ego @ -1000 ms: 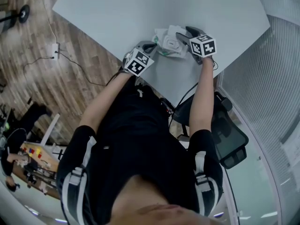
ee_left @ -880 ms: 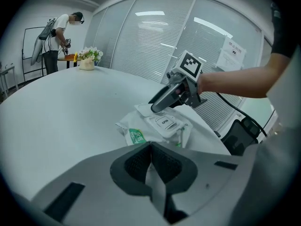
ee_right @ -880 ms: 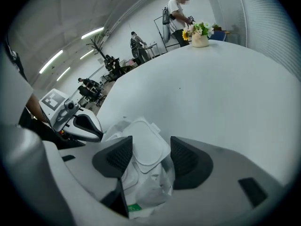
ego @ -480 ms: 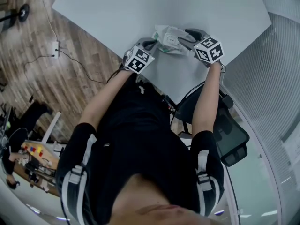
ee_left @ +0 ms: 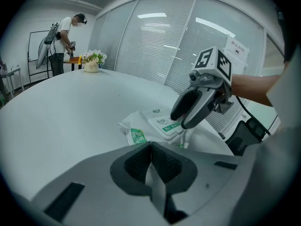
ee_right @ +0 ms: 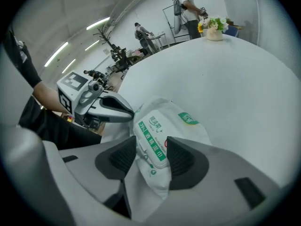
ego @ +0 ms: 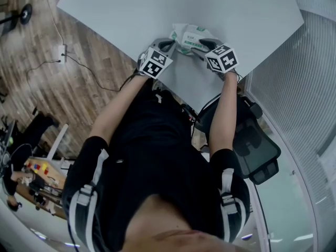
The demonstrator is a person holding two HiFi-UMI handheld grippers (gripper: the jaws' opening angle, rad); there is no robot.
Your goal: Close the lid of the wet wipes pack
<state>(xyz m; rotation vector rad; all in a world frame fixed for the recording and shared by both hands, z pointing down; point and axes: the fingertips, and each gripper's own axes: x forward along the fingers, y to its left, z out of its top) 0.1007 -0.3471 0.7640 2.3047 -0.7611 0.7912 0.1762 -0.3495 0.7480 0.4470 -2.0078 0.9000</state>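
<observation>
Wet wipes pack [ego: 185, 34] is lying on the pale counter [ego: 121, 14], close to its near edge and not far from the near corner, with both grippers meeting at it.

Right gripper [ee_right: 151, 140]: jaws are standing partly apart and closing on the pack, one ribbed pad [ee_right: 123, 157] on each flank. The lid [ee_right: 153, 149], white with a green strip of print, is sitting between them. It is lying flat against the top of the pack. The pack's near end is sagging below the pads, toward the camera.

Left gripper [ee_left: 151, 146]: jaws are pressing together, pads meeting. The pack's green-marked corner [ee_left: 136, 136] is showing just past their tips. Whether any wrapper film is caught between them, cannot tell. In the right gripper view the left gripper's tip is touching the pack's edge.

In the left gripper view the right gripper is angling down onto the lid end of the pack.

At the far side of the counter, a vase of flowers [ee_left: 91, 62] is standing, with a person [ee_left: 61, 41] beside it. A black chair [ego: 257, 151] is sitting off the counter's near right edge
</observation>
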